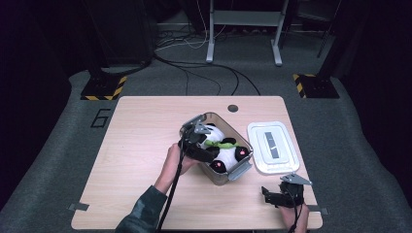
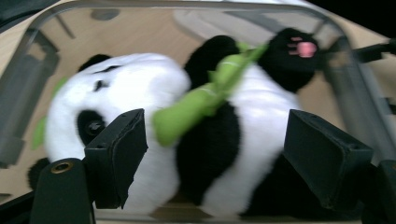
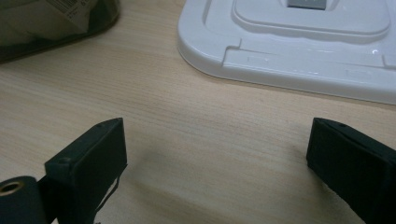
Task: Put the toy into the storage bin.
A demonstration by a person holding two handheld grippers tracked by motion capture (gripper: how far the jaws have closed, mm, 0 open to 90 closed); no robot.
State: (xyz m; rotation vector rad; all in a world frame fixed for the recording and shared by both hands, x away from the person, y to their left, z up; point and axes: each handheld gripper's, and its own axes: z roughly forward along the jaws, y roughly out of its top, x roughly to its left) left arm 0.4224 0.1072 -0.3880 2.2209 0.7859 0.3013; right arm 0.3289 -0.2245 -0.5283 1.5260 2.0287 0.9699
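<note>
Two grippers work at this pale wooden table (image 1: pixel 136 145), and nearest the person the right gripper (image 1: pixel 272 195) rests low by the table's near right edge, its jaws spread wide with nothing but bare wood between them. In the right gripper view that gripper (image 3: pixel 215 158) points at the white lid (image 3: pixel 299 46), which lies flat just ahead of it, with a corner of the clear container (image 3: pixel 56 23) off to the upper left. A little farther in, the left gripper (image 1: pixel 199 145) reaches into the open top of the clear container (image 1: pixel 242 167), held by a hand (image 1: pixel 174 162) in a dark green sleeve (image 1: pixel 141 211). Its jaws stand wide apart around the plush panda (image 2: pixel 196 140), which lies on its side inside the container with a green bamboo stalk (image 2: pixel 201 100) across its chest; whether the pads touch the fur cannot be told. The white lid (image 1: pixel 273 146) sits just right of the container, apart from it, a dark strip along its middle. Beyond the table, cables (image 1: pixel 204 68) cross the grey floor towards a metal stand (image 1: pixel 245 29).
</note>
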